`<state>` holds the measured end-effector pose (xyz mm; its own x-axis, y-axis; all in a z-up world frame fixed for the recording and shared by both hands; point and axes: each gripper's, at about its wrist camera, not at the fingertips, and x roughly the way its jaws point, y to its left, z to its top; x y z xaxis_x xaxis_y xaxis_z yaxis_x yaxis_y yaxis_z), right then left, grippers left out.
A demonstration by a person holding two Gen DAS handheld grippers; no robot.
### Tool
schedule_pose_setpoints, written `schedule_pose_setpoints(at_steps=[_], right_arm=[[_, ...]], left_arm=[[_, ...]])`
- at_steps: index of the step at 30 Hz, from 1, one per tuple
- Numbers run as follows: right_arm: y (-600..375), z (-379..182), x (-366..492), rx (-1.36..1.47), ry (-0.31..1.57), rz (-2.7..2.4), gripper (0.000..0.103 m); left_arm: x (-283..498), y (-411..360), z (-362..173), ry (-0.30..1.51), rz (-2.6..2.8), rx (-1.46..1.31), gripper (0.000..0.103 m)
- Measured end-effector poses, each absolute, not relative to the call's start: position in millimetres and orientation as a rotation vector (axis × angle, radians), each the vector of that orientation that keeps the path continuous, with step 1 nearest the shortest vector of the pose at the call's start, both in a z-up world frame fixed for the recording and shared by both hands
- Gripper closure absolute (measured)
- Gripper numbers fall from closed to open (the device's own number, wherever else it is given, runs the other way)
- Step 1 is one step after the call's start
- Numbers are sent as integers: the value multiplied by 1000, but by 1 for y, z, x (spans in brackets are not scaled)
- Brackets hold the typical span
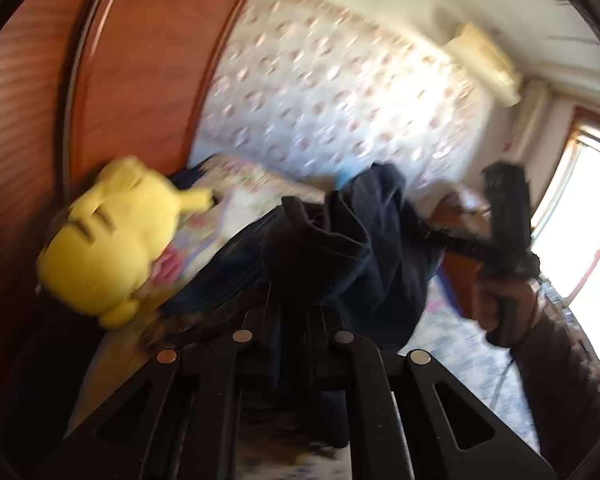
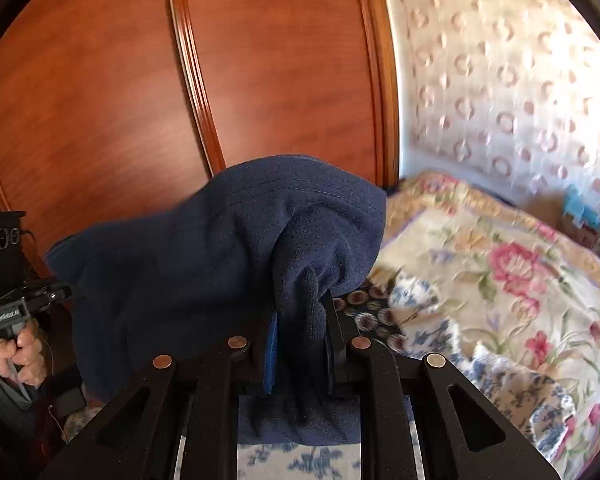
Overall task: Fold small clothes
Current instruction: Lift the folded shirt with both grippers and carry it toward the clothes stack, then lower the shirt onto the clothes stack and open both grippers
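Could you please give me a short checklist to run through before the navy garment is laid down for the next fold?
1. Right gripper clamped on the navy garment: ok.
2. Left gripper shut on the same cloth: ok, though blurred.
3. Garment spread flat between the grippers: not ok, it hangs bunched.
4. Floral bedspread free where the cloth would land: cannot tell.
5. Yellow plush toy clear of the garment: cannot tell; it lies close beside it.
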<state>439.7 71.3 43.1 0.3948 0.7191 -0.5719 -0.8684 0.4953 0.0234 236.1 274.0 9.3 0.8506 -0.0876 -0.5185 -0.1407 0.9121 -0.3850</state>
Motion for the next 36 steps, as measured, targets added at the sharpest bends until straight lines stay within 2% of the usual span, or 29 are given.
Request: schedule_pose_setpoints(at_steps=[2,5,7,10,11,12,13,16,17,20,25,30,36], right_arm=[[91,24,455,-335,598,996,85],[110,15,473,-344,603,955,79],[122,16,473,-332,586,927,62],[121,23,459,-330,520,859,55],[117,29,438,-324,483,851,55],[115,32,423,-317,457,853,50],[110,31,409,-307,434,858,46],[110,25,384,-293,410,906,43],[112,20,380,-295,418,924,43],[124,0,381,-314,451,928,42],[143,-27,394,-331,465,888,39],[139,-12,386,-299,470,867,38],[94,4,336,-266,432,844,38]], left_arm=[[239,281,-8,593,46,-435,93],[239,282,-18,607,57,-411,93],[238,282,-17,608,64,-390,92],[233,280,-11,603,83,-359,86],[230,281,-8,595,93,-345,80],[227,282,-5,580,101,-331,68],[220,282,0,562,104,-323,61],[220,284,7,535,116,-293,43],[221,284,9,529,120,-287,32],[223,281,14,523,124,-278,25],[221,267,20,528,115,-227,23],[213,247,27,520,95,-188,22],[201,208,35,510,54,-129,22]])
